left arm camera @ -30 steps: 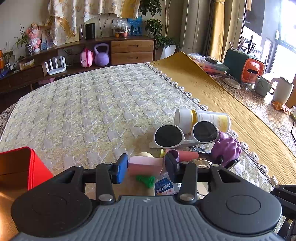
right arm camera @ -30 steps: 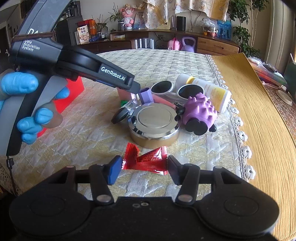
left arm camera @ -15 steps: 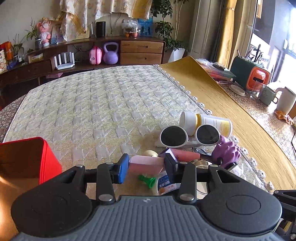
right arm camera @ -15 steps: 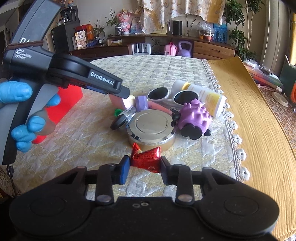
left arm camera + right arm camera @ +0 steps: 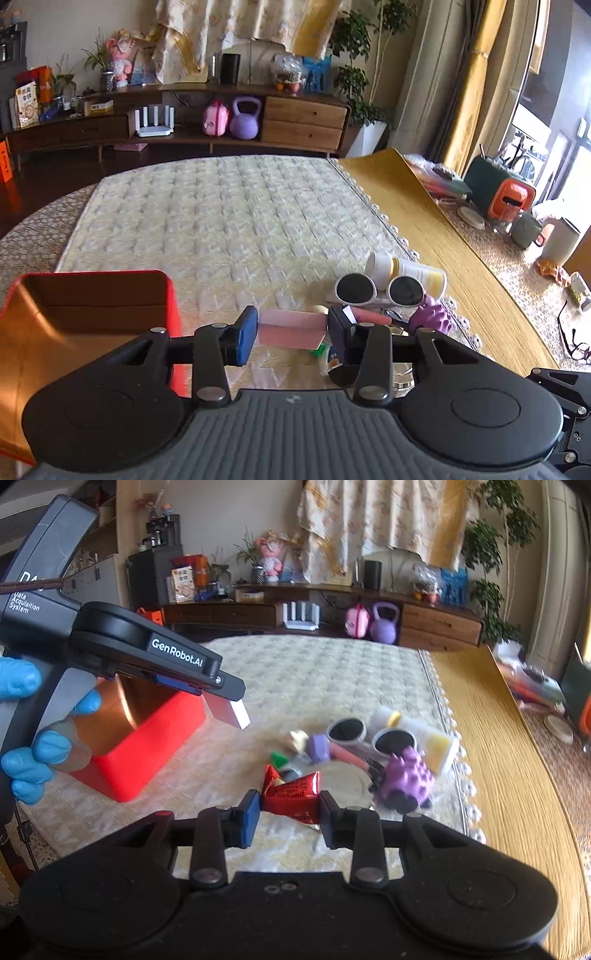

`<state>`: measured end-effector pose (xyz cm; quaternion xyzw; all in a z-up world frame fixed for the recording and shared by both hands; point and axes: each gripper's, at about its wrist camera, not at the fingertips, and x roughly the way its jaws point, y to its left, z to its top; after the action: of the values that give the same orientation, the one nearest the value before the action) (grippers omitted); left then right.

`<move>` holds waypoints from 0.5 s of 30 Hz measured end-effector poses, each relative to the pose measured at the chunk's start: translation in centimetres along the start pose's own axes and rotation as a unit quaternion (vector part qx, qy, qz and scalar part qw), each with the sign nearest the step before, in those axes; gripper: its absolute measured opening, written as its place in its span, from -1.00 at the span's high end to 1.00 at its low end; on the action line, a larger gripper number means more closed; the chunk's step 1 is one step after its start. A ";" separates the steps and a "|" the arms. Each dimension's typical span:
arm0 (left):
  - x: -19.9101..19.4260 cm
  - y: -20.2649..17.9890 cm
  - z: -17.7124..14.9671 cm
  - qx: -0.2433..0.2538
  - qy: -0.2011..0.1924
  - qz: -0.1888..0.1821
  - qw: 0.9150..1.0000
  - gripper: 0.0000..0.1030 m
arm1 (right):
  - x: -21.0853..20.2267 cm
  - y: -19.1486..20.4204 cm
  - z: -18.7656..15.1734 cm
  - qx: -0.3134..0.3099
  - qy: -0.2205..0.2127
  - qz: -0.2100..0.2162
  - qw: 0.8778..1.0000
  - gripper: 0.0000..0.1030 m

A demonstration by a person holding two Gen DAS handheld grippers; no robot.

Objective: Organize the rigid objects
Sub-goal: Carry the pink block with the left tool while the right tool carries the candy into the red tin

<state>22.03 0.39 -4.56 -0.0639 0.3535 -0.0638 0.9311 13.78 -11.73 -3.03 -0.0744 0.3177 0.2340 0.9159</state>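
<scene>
My left gripper is shut on a pink block and holds it in the air, just right of the open red box. The right wrist view shows that block hanging above the near corner of the red box. My right gripper is shut on a red foil packet, lifted clear of the quilted cloth. Below and beyond lie white sunglasses, a white and yellow bottle, a purple spiky toy and a round metal tin.
A blue-gloved hand holds the left gripper's handle. A yellow mat runs along the right of the cloth, with mugs and an orange holder beyond it. Black eyeglasses lie at the far right.
My right gripper closed on the red packet and lifted it off the cloth. My left gripper rose with the pink block and moved left, toward the red box.
</scene>
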 end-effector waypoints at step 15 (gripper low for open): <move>-6.5 7.8 1.1 -0.043 -0.033 0.053 0.997 0.21 | 1.9 6.4 6.2 -0.047 -0.009 0.090 0.995 0.36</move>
<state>18.51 9.18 -0.86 -0.0875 0.3282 0.0030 0.9405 15.47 -3.58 0.75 -0.0867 0.3039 0.3305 0.8893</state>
